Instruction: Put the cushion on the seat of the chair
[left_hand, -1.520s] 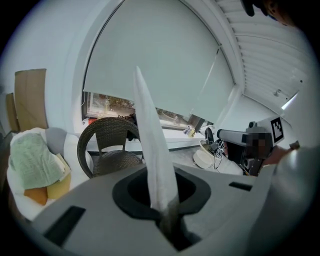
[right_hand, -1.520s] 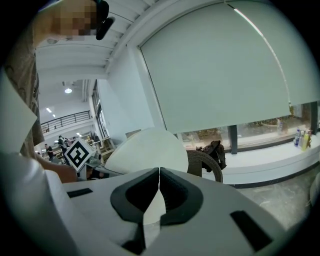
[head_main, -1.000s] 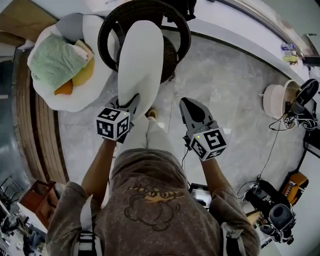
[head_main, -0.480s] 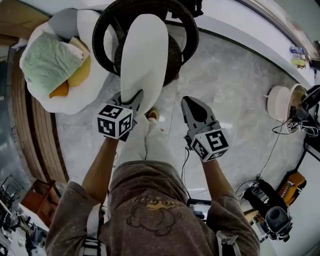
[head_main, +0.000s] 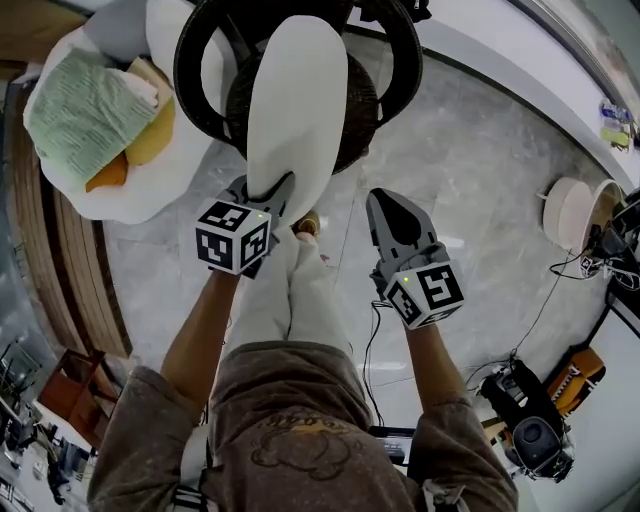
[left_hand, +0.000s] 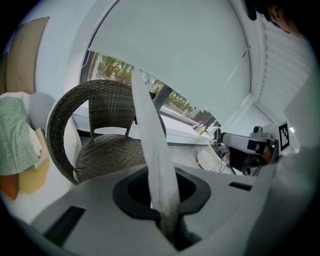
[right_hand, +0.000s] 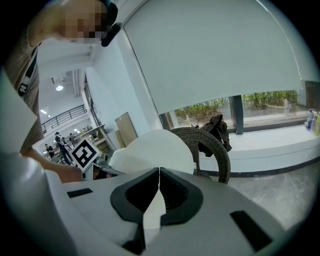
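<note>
Grey marbled floor (head_main: 470, 190) lies under everything, and beyond both tongs stands the wicker chair (head_main: 407, 70). Our left tongs (head_main: 264, 190) are closed tight on the near edge of the white cushion (head_main: 295, 100). It reaches away from them, standing on edge, over the seat (left_hand: 107, 155), but as far as we can judge it does not lie there yet. We think the grip is at the edge so that the far end can go down first and the rest can be laid flat after. Our right tongs (head_main: 385, 200) are shut with nothing between them. The cushion's near end is to their left, apart from them; probably they wait to press or straighten it. We can read no brand or label. We see only black square markers on the cubes and a print on the shirt (head_main: 300, 440), too unclear to read.
</note>
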